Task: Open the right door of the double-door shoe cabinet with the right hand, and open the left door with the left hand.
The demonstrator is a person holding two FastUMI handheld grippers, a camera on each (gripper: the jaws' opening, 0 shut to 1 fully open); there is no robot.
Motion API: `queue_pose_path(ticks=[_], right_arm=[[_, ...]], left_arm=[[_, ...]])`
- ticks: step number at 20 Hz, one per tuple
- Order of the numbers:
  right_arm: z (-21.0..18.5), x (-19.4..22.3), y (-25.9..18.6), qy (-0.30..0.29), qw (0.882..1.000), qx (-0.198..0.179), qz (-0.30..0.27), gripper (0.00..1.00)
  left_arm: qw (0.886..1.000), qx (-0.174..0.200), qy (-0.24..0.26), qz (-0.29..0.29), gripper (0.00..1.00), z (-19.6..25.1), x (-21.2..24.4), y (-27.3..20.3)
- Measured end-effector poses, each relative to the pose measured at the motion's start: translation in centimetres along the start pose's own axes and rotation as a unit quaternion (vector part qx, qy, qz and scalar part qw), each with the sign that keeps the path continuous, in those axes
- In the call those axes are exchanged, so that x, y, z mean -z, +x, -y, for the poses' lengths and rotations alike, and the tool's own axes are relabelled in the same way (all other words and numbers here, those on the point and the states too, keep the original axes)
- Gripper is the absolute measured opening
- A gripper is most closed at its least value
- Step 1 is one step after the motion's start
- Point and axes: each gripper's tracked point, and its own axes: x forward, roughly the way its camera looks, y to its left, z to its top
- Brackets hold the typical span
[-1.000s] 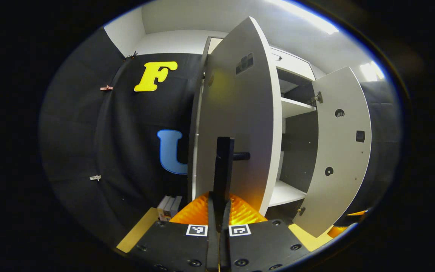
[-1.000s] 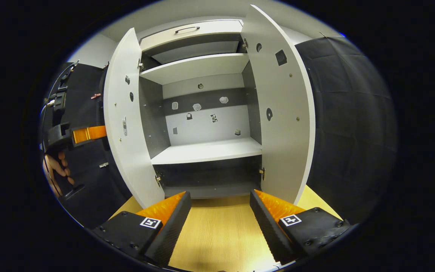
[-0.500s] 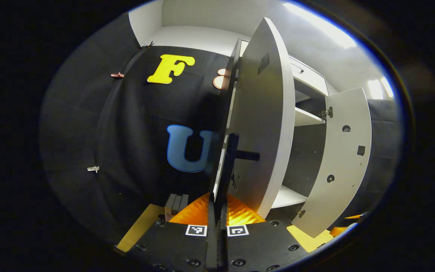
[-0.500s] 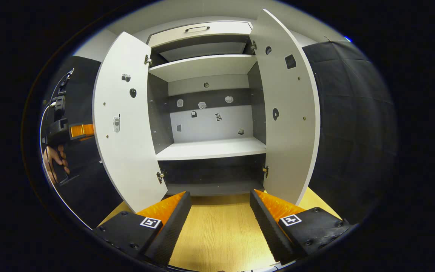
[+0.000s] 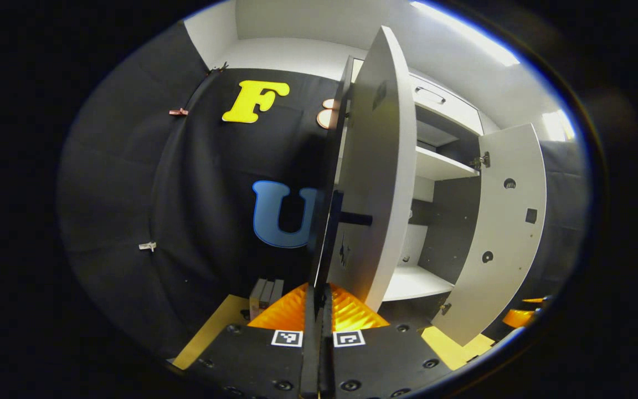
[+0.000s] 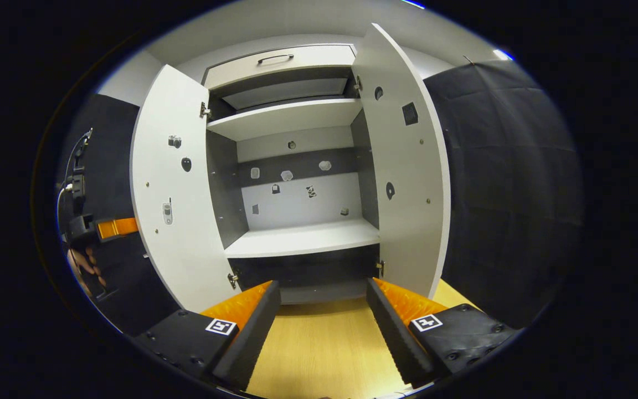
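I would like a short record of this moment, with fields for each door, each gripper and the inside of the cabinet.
left door: open, swung out wide
left door handle: dark bar, held between the left gripper's fingers
left gripper: shut on the handle
right door: open
right gripper: open, holds nothing, back from the cabinet over the wooden floor
cabinet inside: two pale shelves, no shoes on them
drawer: shut, above the doors
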Motion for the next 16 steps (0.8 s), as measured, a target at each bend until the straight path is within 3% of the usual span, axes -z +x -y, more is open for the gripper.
queue_pose_path(ticks=[4, 7, 8, 9, 10, 11, 12, 13, 14, 15, 16], right_arm=[[2.5, -3.3, 0.3, -0.011, 1.000, 0.016, 0.022, 0.98], [3.8, -5.2, 0.3, 0.000, 0.999, 0.015, 0.040, 0.98], [4.0, -5.7, 0.1, 0.004, 0.999, 0.008, 0.044, 0.98], [4.2, -6.1, -0.3, 0.004, 0.999, 0.001, 0.050, 0.98], [4.7, -6.7, -0.5, 0.000, 0.998, -0.006, 0.064, 0.98], [5.4, -7.2, -0.7, -0.012, 0.997, -0.010, 0.075, 0.98], [6.1, -7.3, -1.1, -0.024, 0.997, -0.013, 0.076, 0.98], [6.7, -7.0, -1.6, -0.030, 0.997, -0.021, 0.071, 0.98], [7.2, -6.9, -2.3, -0.030, 0.997, -0.029, 0.066, 0.98], [7.8, -6.7, -2.8, -0.027, 0.997, -0.038, 0.063, 0.98], [8.3, -6.3, -3.3, -0.025, 0.997, -0.046, 0.058, 0.98]], left_arm=[[0.999, 0.005, -0.045, 0.010, 0.01, 1.1, -0.7, -3.5], [0.998, -0.017, -0.060, 0.012, 0.16, 2.3, 0.1, -5.7], [0.998, -0.025, -0.058, 0.009, 0.14, 3.1, 0.5, -6.3], [0.998, -0.023, -0.054, 0.005, 0.32, 4.4, 1.0, -6.9], [0.999, -0.022, -0.046, 0.003, 0.36, 6.0, 1.5, -7.5], [0.999, -0.027, -0.037, 0.002, 0.50, 7.1, 1.7, -8.0], [0.999, -0.035, -0.031, -0.002, 0.43, 8.0, 2.0, -8.5], [0.999, -0.040, -0.027, -0.007, 0.70, 9.1, 2.3, -8.9], [0.999, -0.043, -0.025, -0.009, 0.65, 10.6, 2.5, -9.5], [0.998, -0.050, -0.025, -0.010, 0.79, 11.7, 2.5, -9.9], [0.998, -0.059, -0.026, -0.005, 0.85, 12.5, 2.4, -10.4]])
